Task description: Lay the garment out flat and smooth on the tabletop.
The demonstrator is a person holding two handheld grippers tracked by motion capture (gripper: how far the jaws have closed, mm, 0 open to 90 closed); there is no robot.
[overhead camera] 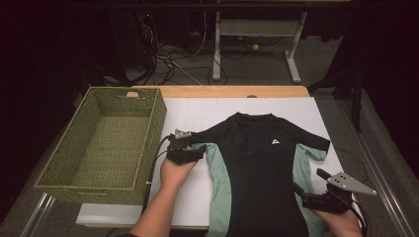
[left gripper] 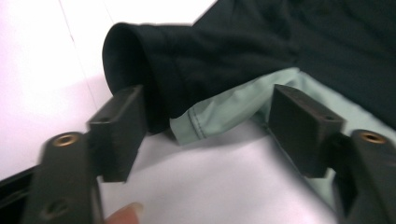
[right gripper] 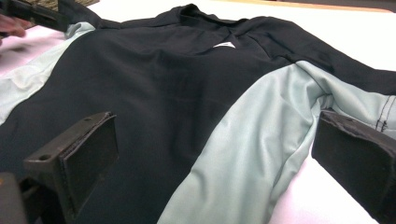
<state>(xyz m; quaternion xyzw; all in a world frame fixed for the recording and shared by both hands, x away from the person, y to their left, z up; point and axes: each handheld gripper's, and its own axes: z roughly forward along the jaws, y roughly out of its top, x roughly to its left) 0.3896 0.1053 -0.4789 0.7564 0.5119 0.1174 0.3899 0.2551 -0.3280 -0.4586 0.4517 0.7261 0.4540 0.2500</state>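
Black stretch fabric with pale mint side panels: that's the shirt [overhead camera: 259,168], spread front-up on the white sheet [overhead camera: 197,116] covering the tabletop, collar toward the far edge, hem running off the near edge, a small white triangle logo [overhead camera: 276,141] on the chest. Both short sleeves fan outward, mint showing under each arm. From the high view, the left gripper [overhead camera: 196,146] sits at the tip of the shirt's left-hand sleeve, just right of the woven basket [overhead camera: 106,143], which fills the left edge of the tabletop. The right gripper [overhead camera: 300,190] is down at the near right corner, beside the shirt's lower mint panel, its grey three-cornered plate on top. Now the left gripper view brings what the high view can't: the sleeve [left gripper: 187,70] is a rounded black tube with a stitched mint edge [left gripper: 201,128] poking out below, lying between the two jaws, which stand apart and are not pressing on it, so nothing is held; a fingertip [left gripper: 123,214] peeks in at the bottom. The right gripper view shows smooth, faintly glossy cloth up close, a curved seam where black meets mint, and dark stitching on the sleeve hem at far right; its jaws are spread wide, released, with the shirt lying beyond them. The basket is a stiff green-tan weave with a cut-out handle [overhead camera: 132,94] in its far wall.
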